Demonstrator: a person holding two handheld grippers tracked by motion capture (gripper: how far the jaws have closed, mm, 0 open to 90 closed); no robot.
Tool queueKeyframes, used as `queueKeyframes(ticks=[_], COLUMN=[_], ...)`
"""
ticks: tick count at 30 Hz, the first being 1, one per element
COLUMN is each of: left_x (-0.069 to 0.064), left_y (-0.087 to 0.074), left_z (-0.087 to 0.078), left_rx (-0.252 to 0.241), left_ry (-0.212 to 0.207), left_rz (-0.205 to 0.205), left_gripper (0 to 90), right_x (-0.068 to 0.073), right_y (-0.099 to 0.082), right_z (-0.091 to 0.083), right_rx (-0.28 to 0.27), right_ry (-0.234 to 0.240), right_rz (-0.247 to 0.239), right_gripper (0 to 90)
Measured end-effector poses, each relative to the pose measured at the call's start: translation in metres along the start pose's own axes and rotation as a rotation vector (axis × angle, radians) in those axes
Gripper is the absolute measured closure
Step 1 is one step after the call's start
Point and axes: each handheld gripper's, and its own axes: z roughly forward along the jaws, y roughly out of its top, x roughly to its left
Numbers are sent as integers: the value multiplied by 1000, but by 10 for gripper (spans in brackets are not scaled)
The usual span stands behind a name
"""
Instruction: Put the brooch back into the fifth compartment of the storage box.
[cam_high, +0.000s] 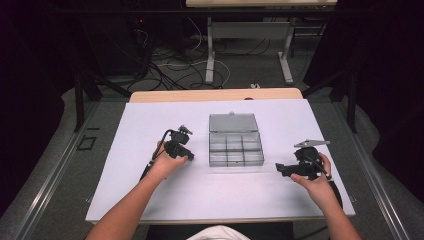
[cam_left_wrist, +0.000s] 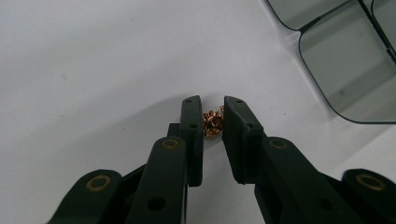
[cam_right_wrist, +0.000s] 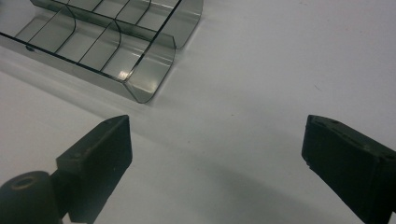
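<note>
Person: forearms enter from the near edge of the table (cam_high: 150, 200), one hand on each gripper.
Left gripper (cam_left_wrist: 214, 122): jaws drawn in narrow and clamped on a small copper-coloured toothed part (cam_left_wrist: 213, 123); both pads press on it, one at each side. In the high view this gripper (cam_high: 186, 156) sits left of the box, pointing toward it.
Toothed part: held between the left jaw tips, just above or on the white table surface; contact with the surface cannot be determined. It lies close to the near left corner of the box, outside the compartments.
Right gripper (cam_right_wrist: 215, 154): jaws spread wide, nothing between the pads, white surface visible in the gap. In the high view it (cam_high: 281, 169) rests low at the right of the box, pointing left toward it.
Compartment box (cam_high: 236, 148): clear grey plastic, divided into several cells, placed at the table centre between the two grippers and apart from both. The cells look bare.
Lid (cam_high: 233, 122): hinged open, lying back on the far side of the box.
Far background: dark floor with cables (cam_high: 165, 65) and the legs of a second table (cam_high: 210, 50).
</note>
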Motion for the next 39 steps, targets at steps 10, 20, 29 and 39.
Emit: queueKeyframes(ticks=[10, 20, 29, 39], left_x=[0, 1, 1, 0], left_y=[0, -1, -1, -2], left_z=[-1, -5, -9, -14], left_rx=[-9, -32, -45, -71], left_ry=[-15, -28, -41, -63], left_rz=[-42, -64, -79, -89], left_gripper=[787, 787, 787, 787], right_x=[0, 0, 0, 0], right_y=[0, 0, 0, 0], right_z=[0, 0, 0, 0], right_rx=[1, 2, -1, -3], right_ry=[2, 2, -2, -3], right_rz=[-1, -3, 1, 2], right_gripper=[81, 81, 81, 81])
